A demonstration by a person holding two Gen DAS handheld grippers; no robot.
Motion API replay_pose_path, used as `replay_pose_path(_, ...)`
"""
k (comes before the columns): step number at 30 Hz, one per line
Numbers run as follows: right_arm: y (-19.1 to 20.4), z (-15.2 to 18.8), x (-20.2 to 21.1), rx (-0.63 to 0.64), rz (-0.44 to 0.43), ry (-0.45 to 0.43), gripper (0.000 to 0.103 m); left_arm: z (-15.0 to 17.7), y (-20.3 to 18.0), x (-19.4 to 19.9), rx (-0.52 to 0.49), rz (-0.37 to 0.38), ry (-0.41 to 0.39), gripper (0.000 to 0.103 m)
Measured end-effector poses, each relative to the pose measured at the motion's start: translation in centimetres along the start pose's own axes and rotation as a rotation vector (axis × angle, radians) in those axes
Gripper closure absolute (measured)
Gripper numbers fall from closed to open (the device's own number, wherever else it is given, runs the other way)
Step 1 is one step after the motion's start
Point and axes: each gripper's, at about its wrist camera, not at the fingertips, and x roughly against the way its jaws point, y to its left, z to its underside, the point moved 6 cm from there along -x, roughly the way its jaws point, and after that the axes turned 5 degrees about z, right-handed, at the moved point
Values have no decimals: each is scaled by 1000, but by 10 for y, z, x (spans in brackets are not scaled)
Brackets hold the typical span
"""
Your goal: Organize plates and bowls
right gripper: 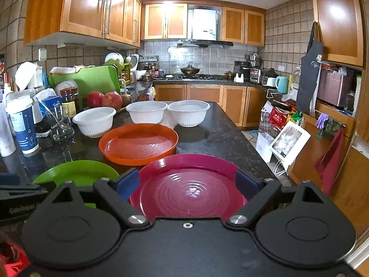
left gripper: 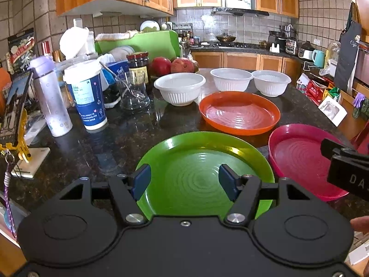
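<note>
A green plate lies at the near edge of the dark stone counter, and my left gripper hovers open over it with nothing between its blue pads. To its right sits a magenta plate, under my right gripper, which is also open and holds nothing. An orange plate rests just behind both. Three white ribbed bowls stand in a row further back: left bowl, middle bowl, right bowl.
The counter's left side is crowded: a blue paper cup, a lilac bottle, a glass, a sauce jar, red fruit and a green dish rack. The counter's right edge drops to a cluttered floor.
</note>
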Motion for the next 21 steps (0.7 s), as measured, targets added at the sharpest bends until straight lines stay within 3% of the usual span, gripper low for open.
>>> replay_pose_path(8, 11, 1, -1, 64, -21, -2, 13, 0, 4, -8, -16, -17, 35, 36)
replay_pose_path(11, 12, 0, -2, 60, -39, 9, 21, 1, 7, -12, -4, -6, 64, 36)
replay_pose_path(21, 16, 1, -11, 28, -68, 62, 27, 3, 16, -23, 23, 26, 139, 38)
